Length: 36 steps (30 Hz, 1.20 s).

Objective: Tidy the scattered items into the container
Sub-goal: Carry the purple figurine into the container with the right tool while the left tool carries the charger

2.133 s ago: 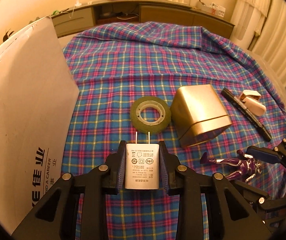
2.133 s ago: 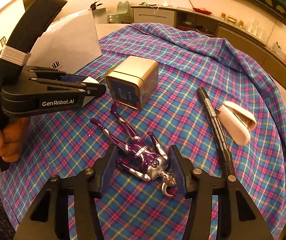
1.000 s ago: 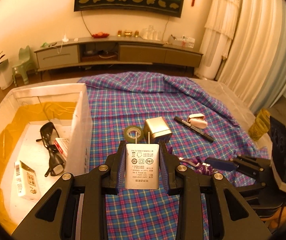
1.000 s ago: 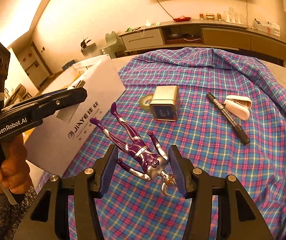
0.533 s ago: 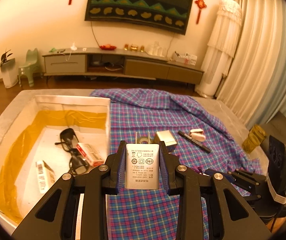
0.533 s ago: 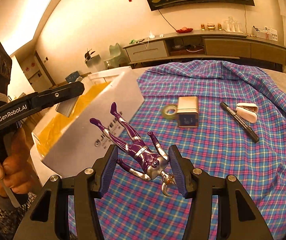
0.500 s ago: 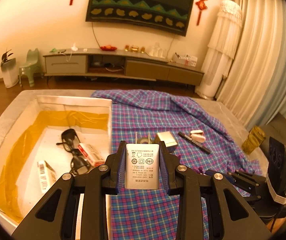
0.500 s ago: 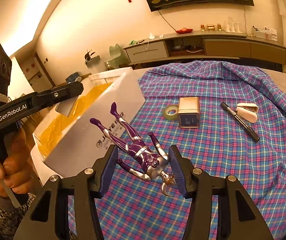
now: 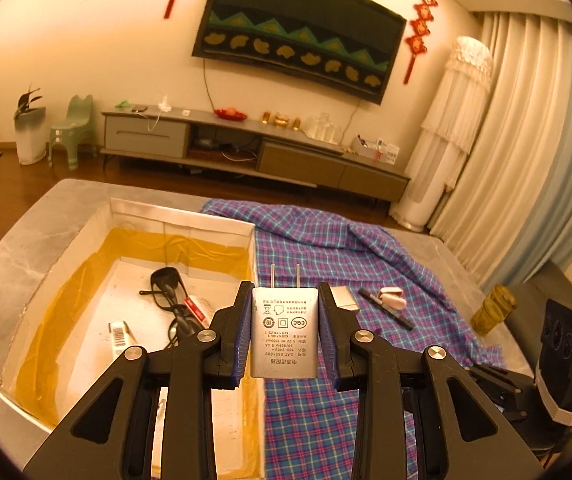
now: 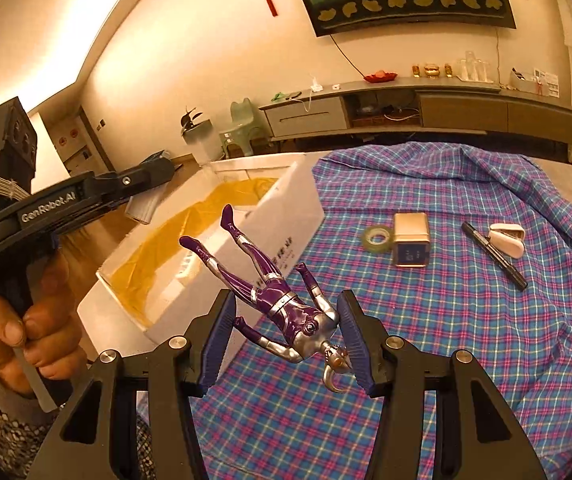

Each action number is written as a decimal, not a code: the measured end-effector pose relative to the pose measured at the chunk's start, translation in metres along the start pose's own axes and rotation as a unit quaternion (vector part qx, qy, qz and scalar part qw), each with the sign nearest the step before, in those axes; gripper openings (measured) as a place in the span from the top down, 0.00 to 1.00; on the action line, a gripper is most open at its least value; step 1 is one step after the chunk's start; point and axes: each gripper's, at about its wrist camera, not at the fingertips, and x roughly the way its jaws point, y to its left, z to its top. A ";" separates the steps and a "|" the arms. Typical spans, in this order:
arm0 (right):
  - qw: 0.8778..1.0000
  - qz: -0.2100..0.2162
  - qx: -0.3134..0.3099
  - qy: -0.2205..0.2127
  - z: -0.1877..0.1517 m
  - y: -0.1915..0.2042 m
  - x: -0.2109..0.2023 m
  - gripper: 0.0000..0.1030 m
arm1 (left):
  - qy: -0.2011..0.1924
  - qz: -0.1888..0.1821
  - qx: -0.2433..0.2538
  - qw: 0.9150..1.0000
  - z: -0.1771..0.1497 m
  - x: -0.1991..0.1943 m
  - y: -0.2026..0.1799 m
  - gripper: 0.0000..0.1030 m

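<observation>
Two tools: each pinches one item, both held in the air.
Left tool (image 9: pixel 285 332): pads pressed on a white charger plug (image 9: pixel 284 330), prongs pointing away, printed label facing the camera.
Right tool (image 10: pixel 284 334): pads clamped on the shoulders of a purple and silver action figure (image 10: pixel 274 294), head toward the camera, legs pointing away.
Container (image 9: pixel 182 222): white cardboard box with yellow lining, ahead and to the left of both tools, beside the plaid cloth (image 9: pixel 325 248).
Box contents: black glasses (image 9: pixel 170 284); a red and white packet (image 9: pixel 198 308); a barcoded packet (image 9: pixel 120 334).
Left on the cloth, ahead of the right tool: tape roll (image 10: pixel 377 237) touching a gold tin (image 10: pixel 411 240); black marker (image 10: pixel 493 255) just beside a white stapler-like item (image 10: pixel 507 239).
Person's hand (image 10: pixel 26 332): wrapped round the left tool's handle.
</observation>
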 end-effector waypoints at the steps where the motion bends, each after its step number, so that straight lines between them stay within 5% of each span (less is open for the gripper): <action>1: 1.000 0.000 -0.003 -0.003 0.002 0.004 -0.003 0.48 | 0.000 -0.001 -0.003 1.000 0.000 -0.001 0.002 0.70; 19: 0.996 0.031 -0.082 -0.018 0.047 0.086 0.002 0.48 | 0.005 0.003 -0.091 0.996 0.003 -0.016 0.064 0.70; 36: 0.992 0.060 -0.109 0.027 0.098 0.120 0.069 0.48 | 0.038 0.013 -0.145 0.989 -0.011 -0.007 0.107 0.70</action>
